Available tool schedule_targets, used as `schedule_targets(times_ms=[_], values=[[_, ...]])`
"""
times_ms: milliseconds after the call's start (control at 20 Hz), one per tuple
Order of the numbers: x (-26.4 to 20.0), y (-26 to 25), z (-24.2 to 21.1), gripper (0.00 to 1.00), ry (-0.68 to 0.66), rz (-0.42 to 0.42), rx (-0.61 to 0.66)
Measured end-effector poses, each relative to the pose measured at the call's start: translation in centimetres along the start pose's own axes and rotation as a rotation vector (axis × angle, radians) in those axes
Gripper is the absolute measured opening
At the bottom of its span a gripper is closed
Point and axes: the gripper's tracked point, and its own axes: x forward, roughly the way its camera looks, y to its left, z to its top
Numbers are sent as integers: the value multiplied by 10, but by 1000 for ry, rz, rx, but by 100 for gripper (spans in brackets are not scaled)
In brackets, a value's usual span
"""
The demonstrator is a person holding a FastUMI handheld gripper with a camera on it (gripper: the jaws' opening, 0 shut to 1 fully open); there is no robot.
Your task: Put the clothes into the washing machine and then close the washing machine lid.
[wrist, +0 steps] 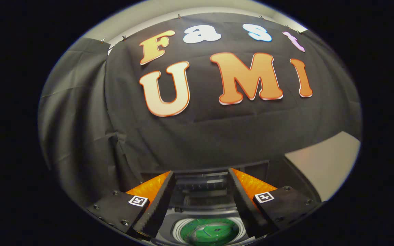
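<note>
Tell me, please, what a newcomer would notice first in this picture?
The eye lands first on the green garment lying in the round drum of the washing machine, seen between the fingers. The tongs stand open above it, holding nothing. Beyond them, black cloth drapes the booth's wall.

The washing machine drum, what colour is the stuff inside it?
Green, seen in the gripper view inside the washing machine drum, between the open tongs, which hold nothing.

My gripper (pixel 202 177) fingers stand wide apart above the washing machine (pixel 204 212); its round drum mouth (pixel 209 230) lies unblocked between them, raised lid (pixel 204 186) just beyond.
</note>
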Motion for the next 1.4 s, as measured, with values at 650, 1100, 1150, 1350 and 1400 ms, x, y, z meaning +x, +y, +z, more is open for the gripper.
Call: schedule_targets(times_ms=[650, 1100, 1150, 1350, 1400], values=[[112, -33, -19, 98, 139, -19, -69], [116, -50, -43, 100, 109, -49, -91], [116, -51, -44, 100, 98, -35, -95], [105, -51, -45, 100, 74, -32, -94], [99, -51, -46, 100, 63, -31, -91]])
